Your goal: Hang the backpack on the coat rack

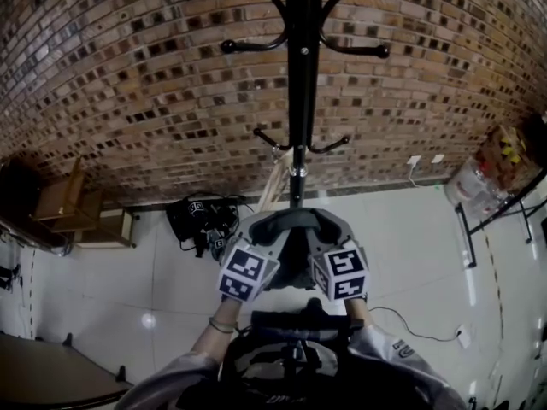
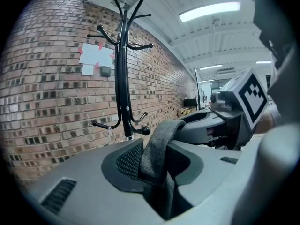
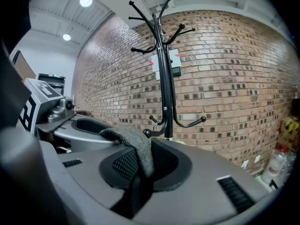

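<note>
The black coat rack (image 1: 298, 92) stands against the brick wall straight ahead, with curved hooks high up and a lower pair (image 1: 329, 148). Both grippers are raised side by side in front of its pole. A grey backpack strap (image 2: 159, 142) runs between the jaws of my left gripper (image 2: 159, 161), which is shut on it. My right gripper (image 3: 139, 168) is shut on the same strap (image 3: 136, 146). The dark backpack (image 1: 291, 357) hangs below the grippers, close to my body. In the head view the left gripper (image 1: 269, 229) and the right gripper (image 1: 329, 229) point at the rack's pole.
A black bag with cables (image 1: 202, 220) lies on the floor by the wall, left of the rack. Wooden furniture (image 1: 73, 205) stands at the far left. A large water bottle (image 1: 472, 190) and a metal frame (image 1: 504, 216) stand at the right. Papers (image 2: 96, 59) are taped to the wall.
</note>
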Action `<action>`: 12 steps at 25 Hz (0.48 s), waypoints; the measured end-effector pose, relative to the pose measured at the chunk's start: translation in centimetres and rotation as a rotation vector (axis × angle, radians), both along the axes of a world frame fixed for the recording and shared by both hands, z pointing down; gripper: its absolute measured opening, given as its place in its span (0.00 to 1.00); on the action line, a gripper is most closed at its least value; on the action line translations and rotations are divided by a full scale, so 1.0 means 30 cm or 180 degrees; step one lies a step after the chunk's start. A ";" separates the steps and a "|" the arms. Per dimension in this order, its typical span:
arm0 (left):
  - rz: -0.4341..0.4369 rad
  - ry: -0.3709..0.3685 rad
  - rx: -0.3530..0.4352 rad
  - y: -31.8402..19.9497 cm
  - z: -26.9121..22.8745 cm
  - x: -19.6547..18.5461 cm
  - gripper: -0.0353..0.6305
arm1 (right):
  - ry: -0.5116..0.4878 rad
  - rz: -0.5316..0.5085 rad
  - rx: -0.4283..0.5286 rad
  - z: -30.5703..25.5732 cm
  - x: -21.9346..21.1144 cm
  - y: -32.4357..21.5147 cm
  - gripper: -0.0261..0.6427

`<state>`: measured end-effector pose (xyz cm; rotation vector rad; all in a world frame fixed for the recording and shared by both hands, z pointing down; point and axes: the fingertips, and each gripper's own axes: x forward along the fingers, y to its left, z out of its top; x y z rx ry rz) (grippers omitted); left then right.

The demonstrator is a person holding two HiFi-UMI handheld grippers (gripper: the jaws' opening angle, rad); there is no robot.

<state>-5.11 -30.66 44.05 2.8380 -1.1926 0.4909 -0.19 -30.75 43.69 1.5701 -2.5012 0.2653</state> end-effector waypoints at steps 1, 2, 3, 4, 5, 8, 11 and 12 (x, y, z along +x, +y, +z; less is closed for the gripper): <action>-0.0011 0.0007 -0.0006 -0.014 -0.001 0.001 0.24 | 0.0050 -0.0025 0.0013 -0.002 0.000 -0.016 0.13; -0.0020 0.0009 -0.0013 -0.028 0.000 0.002 0.24 | 0.0091 -0.0051 0.0024 -0.004 0.001 -0.032 0.13; -0.0030 0.0010 -0.0022 -0.043 0.001 0.004 0.24 | 0.0132 -0.0082 0.0022 -0.004 0.002 -0.047 0.13; -0.0045 0.0012 -0.0033 -0.057 0.002 0.006 0.24 | 0.0180 -0.0118 0.0011 -0.002 0.004 -0.060 0.13; -0.0064 0.0018 -0.0045 -0.071 0.003 0.008 0.24 | 0.0239 -0.0155 0.0003 0.000 0.006 -0.073 0.13; -0.0114 0.0022 -0.0067 -0.106 0.003 0.021 0.24 | 0.0405 -0.0275 0.0033 -0.004 0.015 -0.110 0.13; -0.0133 -0.0034 -0.0060 -0.140 0.003 0.028 0.24 | 0.0560 -0.0424 0.0063 -0.002 0.018 -0.147 0.13; -0.0141 -0.0062 -0.0060 -0.152 0.005 0.028 0.23 | 0.0599 -0.0467 0.0062 0.001 0.018 -0.159 0.13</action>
